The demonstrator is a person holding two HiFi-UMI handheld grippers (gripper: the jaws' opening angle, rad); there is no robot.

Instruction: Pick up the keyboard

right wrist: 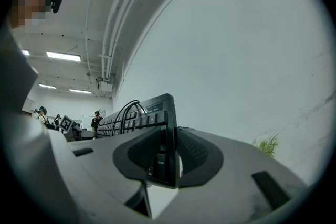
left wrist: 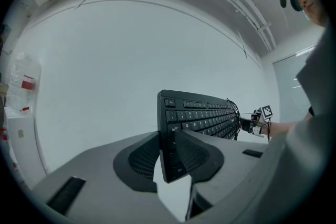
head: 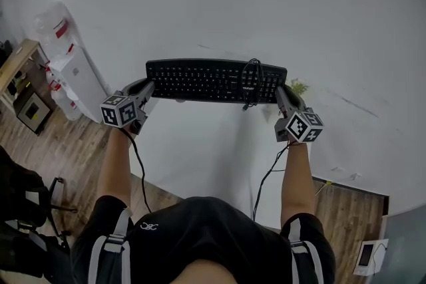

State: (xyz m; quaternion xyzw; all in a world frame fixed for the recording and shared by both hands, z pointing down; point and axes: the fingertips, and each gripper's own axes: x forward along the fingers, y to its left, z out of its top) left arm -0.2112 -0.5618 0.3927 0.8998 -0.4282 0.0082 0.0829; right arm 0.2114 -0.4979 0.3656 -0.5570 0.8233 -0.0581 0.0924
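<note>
Keyboard: the black keyboard (head: 213, 80) hangs crosswise in front of me over the white table (head: 219, 163), held by its two short ends. It seems clear of the surface, though from above I can't be sure.
Left jaws: my left gripper (left wrist: 168, 152) is clamped on the keyboard's left end, one pad on each face.
Right jaws: my right gripper (right wrist: 169, 157) is clamped the same way on the right end.
Handling: I'd judge it light and stiff, with smooth, thin plastic edges that could pivot or slip. The ends are the sensible hold, kept level.
Cable (head: 251, 82): it lies coiled on the keys near the right end and may slide off.
Head view only: the full span, both grips, and the cable's place.
Gripper views only: how the pads actually bite, and people far across the room.
</note>
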